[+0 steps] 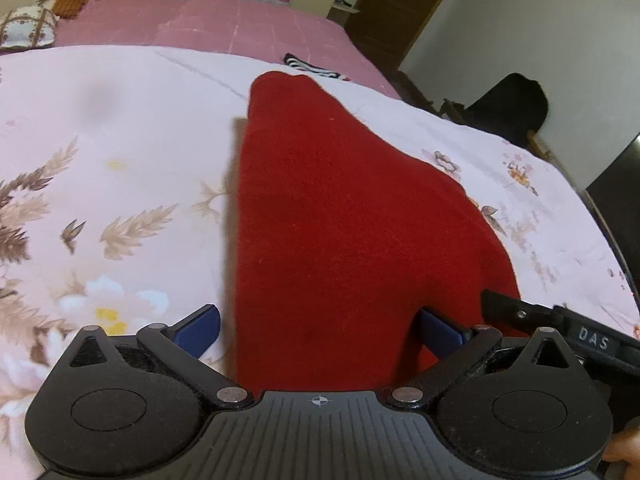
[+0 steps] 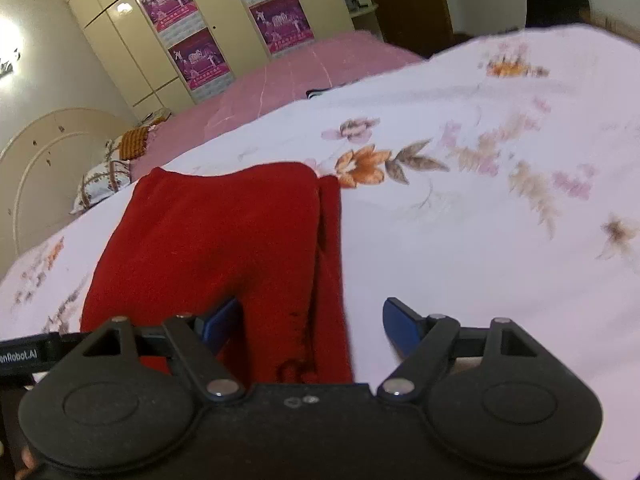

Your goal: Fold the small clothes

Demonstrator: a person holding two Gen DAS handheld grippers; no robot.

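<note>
A red knit garment (image 1: 336,216) lies on the white floral bedspread (image 1: 120,128), narrowing away from me. My left gripper (image 1: 320,332) is open, its blue fingertips (image 1: 200,330) standing wide on either side of the garment's near edge. In the right wrist view the same red garment (image 2: 216,240) lies folded with a narrow strip along its right side. My right gripper (image 2: 312,328) is open over the garment's near right edge; its left pad (image 2: 220,320) rests on the cloth and its right pad (image 2: 400,330) is over the bedspread.
A pink bed sheet (image 1: 224,24) lies beyond the bedspread, with a pillow (image 1: 28,26) and an orange knit item (image 1: 72,0). A black-and-white striped item (image 1: 316,66) lies past the garment's far tip. Wardrobes (image 2: 192,28) stand behind. The bed edge and a dark chair (image 1: 512,108) are at right.
</note>
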